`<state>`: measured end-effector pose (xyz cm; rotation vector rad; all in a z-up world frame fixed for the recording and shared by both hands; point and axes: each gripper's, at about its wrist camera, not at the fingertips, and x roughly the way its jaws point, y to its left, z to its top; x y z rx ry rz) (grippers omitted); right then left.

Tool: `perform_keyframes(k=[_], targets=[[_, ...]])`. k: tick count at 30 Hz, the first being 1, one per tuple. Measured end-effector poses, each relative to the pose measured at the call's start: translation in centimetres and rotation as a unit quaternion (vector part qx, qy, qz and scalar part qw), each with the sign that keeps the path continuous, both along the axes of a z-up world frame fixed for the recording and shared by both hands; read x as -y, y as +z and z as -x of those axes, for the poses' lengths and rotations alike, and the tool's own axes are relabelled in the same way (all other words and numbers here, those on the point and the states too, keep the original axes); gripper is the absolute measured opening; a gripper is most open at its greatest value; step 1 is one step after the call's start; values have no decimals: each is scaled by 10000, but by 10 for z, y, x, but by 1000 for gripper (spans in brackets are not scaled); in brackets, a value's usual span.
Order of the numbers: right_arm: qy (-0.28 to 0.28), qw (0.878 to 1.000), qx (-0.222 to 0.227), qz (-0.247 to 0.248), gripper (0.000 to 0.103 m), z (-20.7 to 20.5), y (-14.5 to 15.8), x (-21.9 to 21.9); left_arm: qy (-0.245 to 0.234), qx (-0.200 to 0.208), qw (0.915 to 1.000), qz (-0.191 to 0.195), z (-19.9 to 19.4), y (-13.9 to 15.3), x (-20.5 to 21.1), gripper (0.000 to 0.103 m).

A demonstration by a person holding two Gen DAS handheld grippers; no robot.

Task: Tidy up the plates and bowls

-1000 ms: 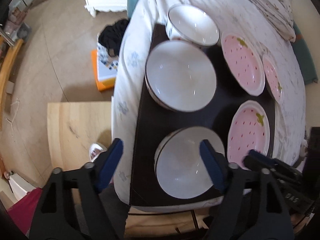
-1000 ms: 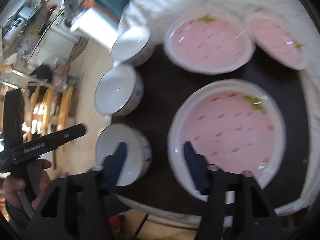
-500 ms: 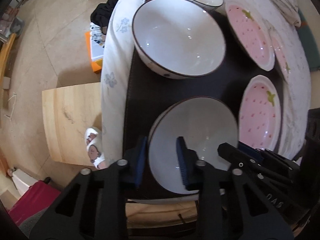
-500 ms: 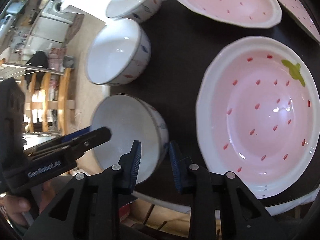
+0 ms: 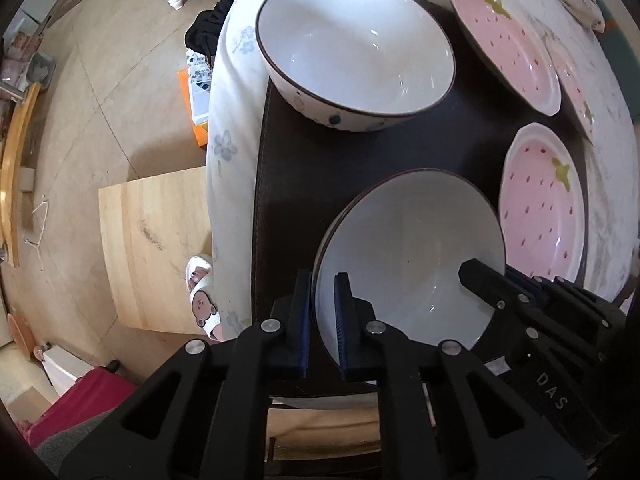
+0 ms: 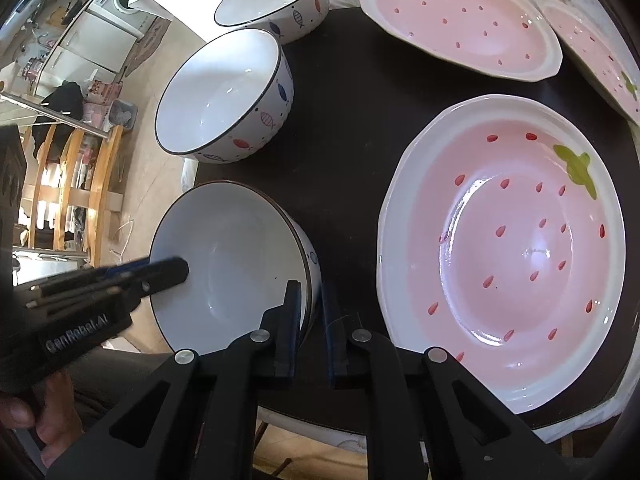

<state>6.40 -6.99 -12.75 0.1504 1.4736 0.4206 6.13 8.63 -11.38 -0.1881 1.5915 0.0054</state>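
Left to right on the dark brown table mat (image 5: 304, 184): the left tongs (image 5: 323, 280) are clamped on the near-left rim of the nearest white ceramic bowl with a dark rim (image 5: 404, 264). The right tongs (image 6: 309, 292) are clamped on the same bowl's right wall, one pad inside, one outside. Just right of it lies a pink strawberry-patterned plate (image 6: 512, 248). Behind stand two more white fish-patterned bowls (image 6: 224, 96) and further pink plates (image 6: 460, 20).
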Motion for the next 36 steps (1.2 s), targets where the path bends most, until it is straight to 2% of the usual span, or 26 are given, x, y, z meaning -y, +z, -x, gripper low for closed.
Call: perform_keyframes(k=[4, 8, 11, 13, 17, 19, 25, 30, 36], targets=[[-20, 10000, 77, 53, 11, 1, -2, -2, 20, 152, 9999, 36, 2, 7, 1, 5], [-69, 10000, 52, -22, 9, 6, 5, 7, -4, 547, 9983, 208, 8, 31, 1, 5], [-93, 9996, 234, -123, 9, 7, 24, 12, 143, 804, 9960, 359, 15, 51, -1, 5], [-52, 9986, 506, -112, 9, 7, 44, 13, 178, 1050, 9937, 359, 14, 67, 0, 5], [-111, 9959, 861, -240, 9, -9, 77, 15, 314, 1399, 9889, 381, -8, 90, -7, 5], [-55, 9950, 972, -240, 9, -24, 87, 10, 386, 1428, 9884, 354, -23, 94, -12, 4], [41, 9950, 975, -203, 9, -67, 90, -12, 566, 1338, 9894, 76, -67, 88, -31, 4], [24, 9970, 716, -288, 9, -100, 74, -31, 738, 1218, 9898, -51, -83, 71, -42, 4], [15, 9988, 393, -300, 9, -116, 52, -43, 796, 1027, 9915, -80, -94, 51, -49, 4]])
